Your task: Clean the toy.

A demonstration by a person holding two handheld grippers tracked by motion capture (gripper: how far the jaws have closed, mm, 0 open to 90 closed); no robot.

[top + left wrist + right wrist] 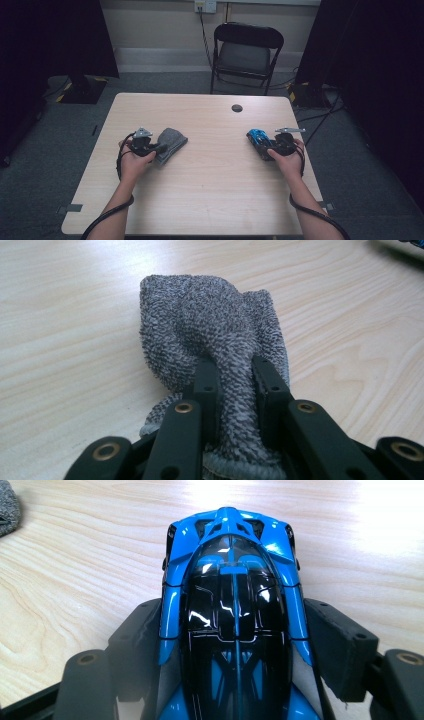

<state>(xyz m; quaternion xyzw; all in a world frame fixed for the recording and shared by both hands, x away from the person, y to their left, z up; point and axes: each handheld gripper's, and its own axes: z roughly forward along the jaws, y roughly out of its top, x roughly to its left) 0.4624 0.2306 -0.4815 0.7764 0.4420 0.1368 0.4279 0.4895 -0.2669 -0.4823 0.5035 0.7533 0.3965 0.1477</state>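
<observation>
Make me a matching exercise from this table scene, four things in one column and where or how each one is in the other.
Things:
1. grey sock
2. blue toy car
3. folding chair
4. dark round disc

Places or states:
A. beyond the table's far edge
B. pinched in the left gripper
C. lying alone near the table's far edge
D. between the right gripper's jaws

Pairs: 1-B, 2-D, 3-A, 4-C

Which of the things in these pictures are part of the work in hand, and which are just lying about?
In hand:
- grey sock, pinched by the left gripper
- blue toy car, clamped between the jaws of the right gripper

Lying about:
- folding chair beyond the table
- small dark round thing near the table's far edge
- wall socket with a cable
</observation>
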